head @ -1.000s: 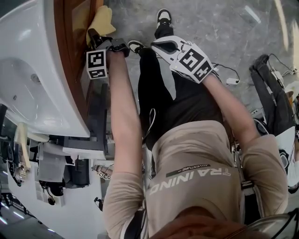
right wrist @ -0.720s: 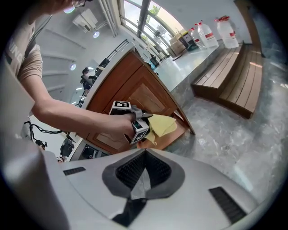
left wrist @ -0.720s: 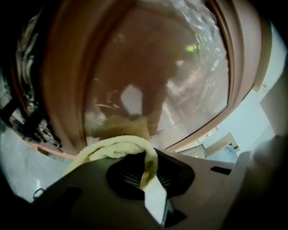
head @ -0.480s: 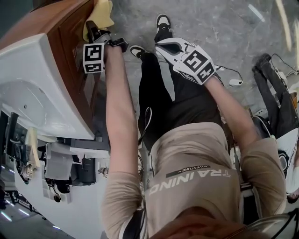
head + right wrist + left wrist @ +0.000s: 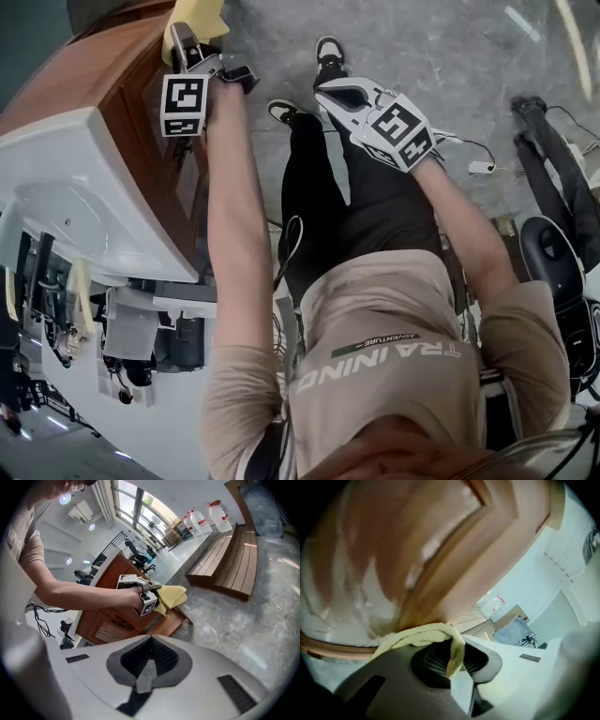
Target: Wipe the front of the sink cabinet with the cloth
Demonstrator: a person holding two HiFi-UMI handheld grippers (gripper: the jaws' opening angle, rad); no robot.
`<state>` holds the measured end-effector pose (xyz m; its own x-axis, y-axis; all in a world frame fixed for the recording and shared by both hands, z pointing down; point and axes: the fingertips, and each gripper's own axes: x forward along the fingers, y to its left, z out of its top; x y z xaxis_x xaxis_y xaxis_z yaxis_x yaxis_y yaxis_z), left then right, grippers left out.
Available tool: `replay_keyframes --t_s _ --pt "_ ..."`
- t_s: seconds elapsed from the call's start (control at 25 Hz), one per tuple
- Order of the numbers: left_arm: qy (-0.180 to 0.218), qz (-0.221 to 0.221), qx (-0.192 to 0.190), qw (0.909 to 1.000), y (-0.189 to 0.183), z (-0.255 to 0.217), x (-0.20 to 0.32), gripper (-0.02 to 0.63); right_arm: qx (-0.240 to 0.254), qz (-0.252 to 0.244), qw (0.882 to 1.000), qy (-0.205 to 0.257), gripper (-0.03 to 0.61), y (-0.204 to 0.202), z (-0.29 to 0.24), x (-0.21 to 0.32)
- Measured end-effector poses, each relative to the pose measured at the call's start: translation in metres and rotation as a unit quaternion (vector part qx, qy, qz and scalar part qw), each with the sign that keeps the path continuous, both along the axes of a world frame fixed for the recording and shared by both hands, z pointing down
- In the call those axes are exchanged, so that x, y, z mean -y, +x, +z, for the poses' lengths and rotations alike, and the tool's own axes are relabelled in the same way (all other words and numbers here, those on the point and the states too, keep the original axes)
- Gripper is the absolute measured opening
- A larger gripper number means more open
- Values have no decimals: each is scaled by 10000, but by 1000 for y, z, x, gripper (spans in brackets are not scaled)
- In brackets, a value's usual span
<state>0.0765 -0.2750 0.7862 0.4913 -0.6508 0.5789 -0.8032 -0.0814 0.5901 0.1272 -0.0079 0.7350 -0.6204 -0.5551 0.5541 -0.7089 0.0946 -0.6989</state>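
Note:
A yellow cloth (image 5: 193,19) is pressed against the brown wooden cabinet front (image 5: 127,98) below the white sink (image 5: 70,178). My left gripper (image 5: 190,49) is shut on the cloth, low on the cabinet near the floor. In the left gripper view the cloth (image 5: 423,636) drapes over the jaws, flat against the door panel (image 5: 417,550). My right gripper (image 5: 330,94) hangs over the person's legs, shut and empty, away from the cabinet. The right gripper view shows the left gripper (image 5: 146,598), the cloth (image 5: 171,596) and the cabinet (image 5: 115,620) from the side.
The person's shoes (image 5: 327,47) stand on the grey marble floor beside the cabinet. Cables and a white plug (image 5: 482,168) lie on the floor at right, near a black chair (image 5: 553,253). Wooden pallets (image 5: 234,559) and water bottles (image 5: 213,515) stand further off.
The left gripper has slid the cloth further down the cabinet front, away from the sink. The head view has swung so more of the cabinet shows. The right gripper has barely moved.

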Motion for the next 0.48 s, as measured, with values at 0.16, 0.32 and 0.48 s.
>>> replay_keyframes --t_s 0.16,0.32,0.48 --pt "216 373 -265 9987 33 -21 9 43 -32 23 10000 -21 12 0 1 -4" --pt "333 601 -507 9963 46 -42 4 43 -93 -37 9999 13 11 -2 -5 -6" --pt "399 931 -664 9926 45 -66 -15 43 -245 -127 9996 97 12 -7 -19 -4"
